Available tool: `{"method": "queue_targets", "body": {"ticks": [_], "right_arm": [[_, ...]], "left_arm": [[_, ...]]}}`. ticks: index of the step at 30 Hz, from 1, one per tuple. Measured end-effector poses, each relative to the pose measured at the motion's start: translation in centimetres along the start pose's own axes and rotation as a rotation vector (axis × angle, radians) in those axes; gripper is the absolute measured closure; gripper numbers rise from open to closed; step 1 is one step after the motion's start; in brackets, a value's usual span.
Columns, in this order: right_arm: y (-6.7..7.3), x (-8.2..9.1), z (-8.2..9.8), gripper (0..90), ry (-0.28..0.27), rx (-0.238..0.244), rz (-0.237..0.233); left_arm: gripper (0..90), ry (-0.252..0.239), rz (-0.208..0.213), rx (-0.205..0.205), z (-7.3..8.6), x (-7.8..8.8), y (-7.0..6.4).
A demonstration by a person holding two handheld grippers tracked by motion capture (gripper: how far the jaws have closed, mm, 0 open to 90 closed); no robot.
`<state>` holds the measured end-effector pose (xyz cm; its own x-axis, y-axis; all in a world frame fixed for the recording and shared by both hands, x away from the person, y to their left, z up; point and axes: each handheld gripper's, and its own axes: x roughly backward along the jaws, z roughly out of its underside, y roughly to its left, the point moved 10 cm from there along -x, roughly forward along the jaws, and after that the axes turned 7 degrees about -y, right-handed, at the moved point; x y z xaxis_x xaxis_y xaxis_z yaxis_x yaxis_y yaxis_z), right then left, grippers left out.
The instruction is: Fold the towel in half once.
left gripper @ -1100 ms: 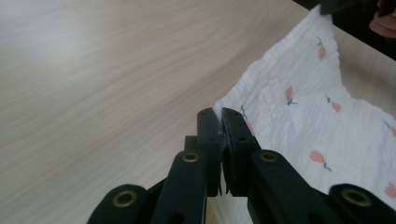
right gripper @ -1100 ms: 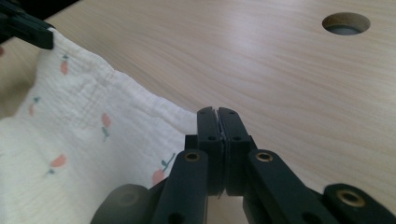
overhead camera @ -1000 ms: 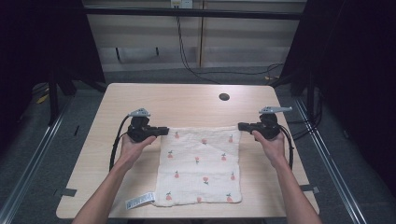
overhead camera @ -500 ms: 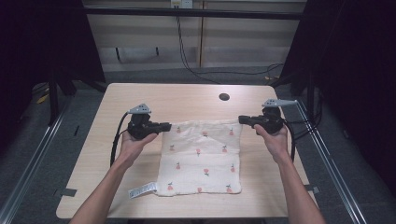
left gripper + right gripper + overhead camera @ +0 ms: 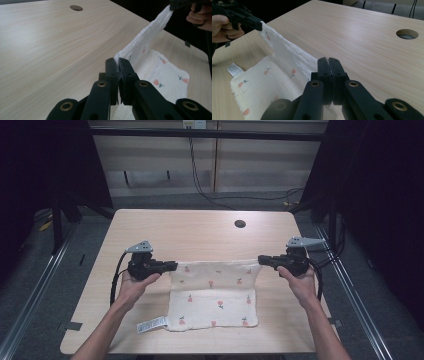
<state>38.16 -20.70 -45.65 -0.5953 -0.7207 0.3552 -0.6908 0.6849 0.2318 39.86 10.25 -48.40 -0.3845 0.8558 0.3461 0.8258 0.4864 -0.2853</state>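
A white cloth (image 5: pixel 215 305) printed with small pink fruit lies on the wooden table (image 5: pixel 200 230). Its far edge is lifted and stretched between the two grippers. My left gripper (image 5: pixel 174 265) is shut on the far left corner, and the left gripper view shows the cloth (image 5: pixel 160 72) running from its jaws (image 5: pixel 118 61) up to the other gripper (image 5: pixel 177 4). My right gripper (image 5: pixel 260 260) is shut on the far right corner. From its own shut tips (image 5: pixel 328 60) the cloth (image 5: pixel 262 82) stretches to the left gripper (image 5: pixel 253 23). The near part rests flat.
A white label (image 5: pixel 151 325) sticks out at the cloth's near left corner. A round cable hole (image 5: pixel 240 224) sits in the far part of the table. Metal rails run along both sides of the table, with cables on the floor behind.
Both grippers have risen and come toward the person, carrying the cloth's far edge off the table. The flat cloth now has a raised strip hanging between them.
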Motion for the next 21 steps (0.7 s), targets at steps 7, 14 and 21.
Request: {"method": "queue_targets", "body": {"ticks": [7,14,21], "right_arm": [[1.6,1.1,0.3,89.3,-0.008,0.018,-0.025],[3.1,1.4,1.6,89.3,0.0,0.025,-0.043],[4.6,2.1,2.6,89.3,0.029,0.049,-0.054]], "left_arm": [[87.1,0.004,0.01,-0.033,0.0,0.9,-1.4],[87.0,0.035,0.019,-0.053,0.5,1.4,-2.6],[87.0,0.06,0.051,-0.054,1.8,2.0,-4.3]]}}
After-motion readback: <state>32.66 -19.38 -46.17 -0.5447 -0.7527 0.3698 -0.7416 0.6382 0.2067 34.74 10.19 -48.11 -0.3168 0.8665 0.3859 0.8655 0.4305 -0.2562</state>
